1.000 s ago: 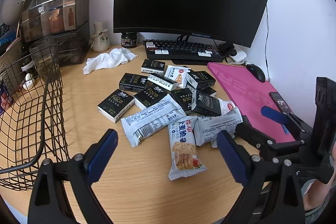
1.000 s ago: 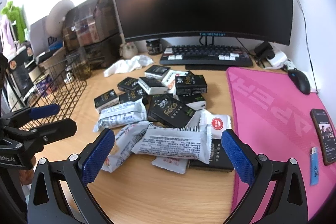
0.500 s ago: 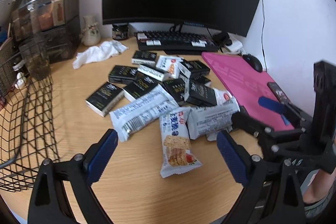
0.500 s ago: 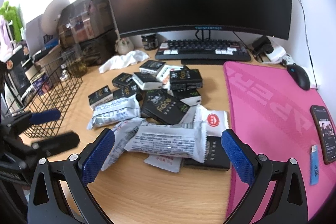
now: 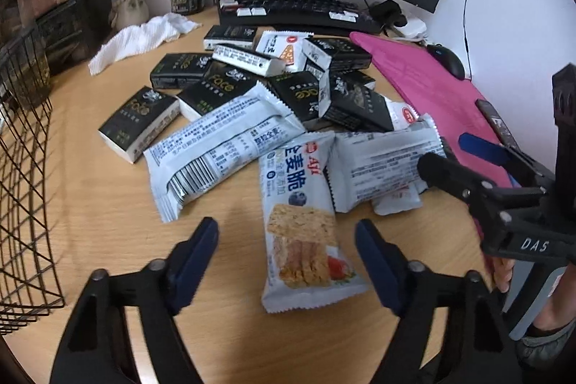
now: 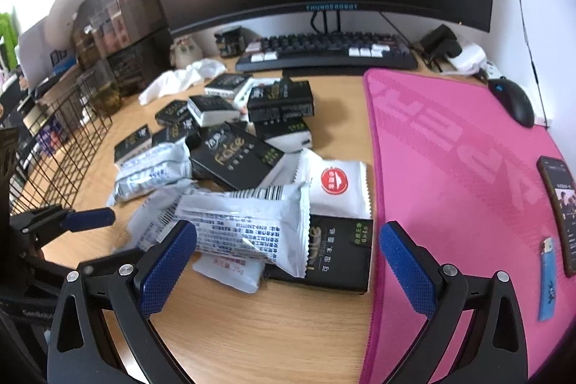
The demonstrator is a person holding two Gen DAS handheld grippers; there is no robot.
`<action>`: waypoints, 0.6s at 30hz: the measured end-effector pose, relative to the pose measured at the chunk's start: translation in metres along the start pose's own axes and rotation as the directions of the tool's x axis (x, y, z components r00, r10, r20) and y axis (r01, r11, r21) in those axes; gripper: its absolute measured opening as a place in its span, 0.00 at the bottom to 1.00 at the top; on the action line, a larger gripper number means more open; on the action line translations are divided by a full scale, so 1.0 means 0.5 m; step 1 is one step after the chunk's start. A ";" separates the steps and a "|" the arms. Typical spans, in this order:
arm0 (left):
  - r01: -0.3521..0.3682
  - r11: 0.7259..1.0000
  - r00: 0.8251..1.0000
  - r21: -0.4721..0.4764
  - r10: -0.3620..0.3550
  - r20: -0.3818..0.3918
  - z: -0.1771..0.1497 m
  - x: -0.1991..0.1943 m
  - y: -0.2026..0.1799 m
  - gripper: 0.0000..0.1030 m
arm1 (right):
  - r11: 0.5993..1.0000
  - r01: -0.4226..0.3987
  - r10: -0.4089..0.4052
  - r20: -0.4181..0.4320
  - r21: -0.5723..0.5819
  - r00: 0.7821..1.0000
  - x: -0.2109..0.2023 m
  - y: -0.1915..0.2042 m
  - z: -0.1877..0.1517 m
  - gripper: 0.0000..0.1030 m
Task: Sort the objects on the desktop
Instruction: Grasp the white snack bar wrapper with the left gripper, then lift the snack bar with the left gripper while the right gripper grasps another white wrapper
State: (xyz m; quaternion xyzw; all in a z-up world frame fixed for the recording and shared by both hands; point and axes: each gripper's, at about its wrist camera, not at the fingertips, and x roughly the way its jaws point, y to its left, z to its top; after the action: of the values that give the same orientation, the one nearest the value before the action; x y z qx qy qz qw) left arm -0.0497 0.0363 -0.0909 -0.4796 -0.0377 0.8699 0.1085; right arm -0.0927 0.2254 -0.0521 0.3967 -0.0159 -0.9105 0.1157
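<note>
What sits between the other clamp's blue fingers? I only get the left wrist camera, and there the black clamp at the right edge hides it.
Observer: The right gripper is open. A white foil snack wrapper with a barcode lies between its fingers, not gripped.
Operator: Is anything under that wrapper?
Observer: Yes, a flat black cardboard box lies partly beneath it.
Operator: And on the pink desk mat?
Observer: A small blue plastic lighter lies beside a black phone.

even daylight — soft shadows, fisheye-bent edges, right view slightly motion-blurred.
</note>
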 end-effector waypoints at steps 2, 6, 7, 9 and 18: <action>0.009 1.000 1.000 0.001 -0.009 -0.010 -0.001 0.010 0.001 0.67 | 1.000 -0.001 0.001 -0.009 0.001 1.000 0.009 -0.001 -0.002 1.00; -0.010 0.999 1.000 0.039 0.011 -0.009 0.001 0.013 -0.007 0.43 | 1.000 0.003 -0.003 -0.019 -0.004 1.000 0.019 0.002 -0.006 1.00; -0.008 0.999 1.000 0.043 0.008 -0.013 0.002 0.013 -0.007 0.43 | 1.000 0.007 -0.007 -0.018 -0.009 1.000 0.021 0.004 -0.005 1.00; -0.004 0.999 1.000 0.043 0.004 -0.019 0.003 0.011 -0.003 0.42 | 1.000 0.007 -0.007 -0.016 -0.011 1.000 0.021 0.006 -0.006 1.00; -0.037 0.999 0.999 0.010 0.037 -0.027 -0.003 -0.004 0.032 0.41 | 0.988 0.071 -0.062 0.063 -0.136 0.996 -0.002 0.025 0.025 1.00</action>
State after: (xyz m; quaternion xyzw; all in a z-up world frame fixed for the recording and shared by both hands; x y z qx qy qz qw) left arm -0.0499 0.0203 -0.0924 -0.4917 -0.0233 0.8653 0.0951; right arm -0.0984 0.2129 -0.0413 0.3611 0.0569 -0.9240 0.1119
